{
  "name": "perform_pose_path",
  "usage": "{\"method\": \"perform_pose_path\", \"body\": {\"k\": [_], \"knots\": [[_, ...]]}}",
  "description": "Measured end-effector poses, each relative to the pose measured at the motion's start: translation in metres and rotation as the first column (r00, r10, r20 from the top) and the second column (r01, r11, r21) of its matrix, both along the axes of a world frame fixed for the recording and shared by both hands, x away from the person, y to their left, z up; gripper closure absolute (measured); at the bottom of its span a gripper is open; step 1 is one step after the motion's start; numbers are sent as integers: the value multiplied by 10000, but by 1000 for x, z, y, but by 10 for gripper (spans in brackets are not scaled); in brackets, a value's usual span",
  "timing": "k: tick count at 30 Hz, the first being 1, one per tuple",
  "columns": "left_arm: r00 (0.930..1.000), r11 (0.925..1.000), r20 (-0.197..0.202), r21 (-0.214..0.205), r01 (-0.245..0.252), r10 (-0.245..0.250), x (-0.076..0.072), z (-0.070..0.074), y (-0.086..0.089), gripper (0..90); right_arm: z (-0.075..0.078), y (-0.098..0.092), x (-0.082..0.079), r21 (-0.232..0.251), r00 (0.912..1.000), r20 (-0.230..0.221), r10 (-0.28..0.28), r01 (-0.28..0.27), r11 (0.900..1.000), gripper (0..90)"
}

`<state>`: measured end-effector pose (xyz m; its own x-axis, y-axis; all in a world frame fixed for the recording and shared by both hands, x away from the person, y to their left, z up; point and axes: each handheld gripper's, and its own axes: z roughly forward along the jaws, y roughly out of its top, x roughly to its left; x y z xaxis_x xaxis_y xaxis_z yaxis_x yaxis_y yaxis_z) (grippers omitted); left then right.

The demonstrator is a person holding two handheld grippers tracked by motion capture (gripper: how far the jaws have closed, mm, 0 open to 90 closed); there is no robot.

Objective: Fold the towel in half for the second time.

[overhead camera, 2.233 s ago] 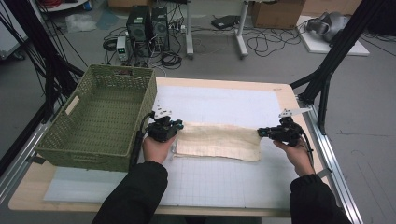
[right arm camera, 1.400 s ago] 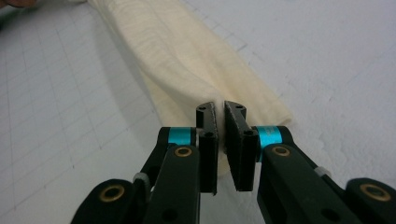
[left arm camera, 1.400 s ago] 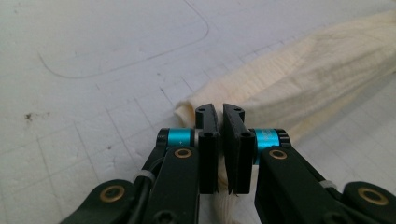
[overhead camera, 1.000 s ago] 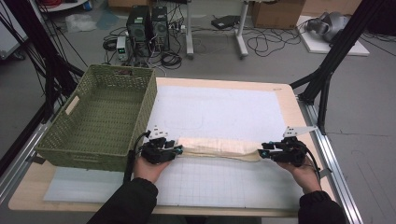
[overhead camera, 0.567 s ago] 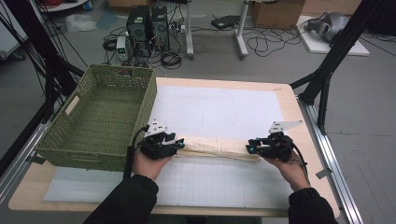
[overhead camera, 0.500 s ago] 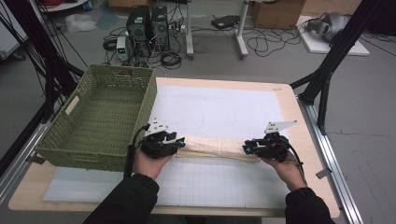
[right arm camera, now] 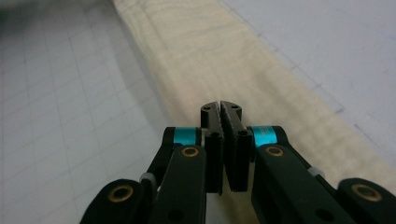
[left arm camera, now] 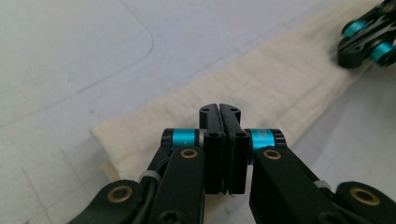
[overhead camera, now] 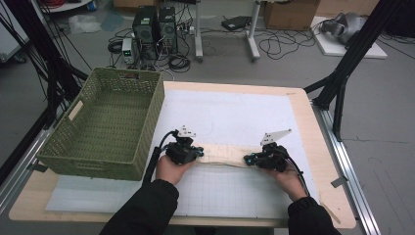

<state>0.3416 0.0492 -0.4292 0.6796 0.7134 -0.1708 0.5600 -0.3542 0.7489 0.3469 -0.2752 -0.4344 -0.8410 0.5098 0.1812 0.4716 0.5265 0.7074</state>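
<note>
Even, diffuse overhead light fills the high view; the white mat (overhead camera: 230, 112) reads bright without glare, while the floor beyond the surface is dimmer grey. Shadows are soft and short, a faint one lying under the green wicker basket (overhead camera: 105, 125). This view is somewhat grainy and soft, with straight lines bowing slightly toward the edges.

In the left gripper view the near black jaws are sharp; the cream folded cloth (left arm camera: 280, 79) softens with distance, and the other gripper (left arm camera: 369, 37) at top right is blurred. In the right gripper view the cloth (right arm camera: 224, 60) blurs toward the top, the upper left corner falls dark, and the brass rivets catch small highlights.
</note>
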Motion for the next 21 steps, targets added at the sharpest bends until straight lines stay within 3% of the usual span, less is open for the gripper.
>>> {"method": "perform_pose_path", "body": {"k": [3, 5, 9, 15, 21], "knots": [[9999, 9976, -29, 688, -103, 105, -2, -8, 2, 875, -4, -4, -2, -105, 10000, -43, -30, 30, 9999, 878], [9999, 9979, -41, 644, -100, 102, -2, -9, 5, 867, -4, -7, -3, -246, 9999, 90, -67, 69, 9997, 878], [9998, 9952, 171, 972, -146, 130, -4, -8, 7, 849, -3, -13, -5, -422, 9995, 272, -165, 177, 9990, 875], [9991, 9963, 318, 803, -317, 292, -8, -10, 14, 828, -3, -32, -8, -533, 9974, 458, -561, 585, 9969, 853], [9986, 9951, 484, 947, -279, 234, -11, -10, 16, 794, -5, -55, -12, -420, 9936, 430, -1042, 1060, 9935, 831]]}}
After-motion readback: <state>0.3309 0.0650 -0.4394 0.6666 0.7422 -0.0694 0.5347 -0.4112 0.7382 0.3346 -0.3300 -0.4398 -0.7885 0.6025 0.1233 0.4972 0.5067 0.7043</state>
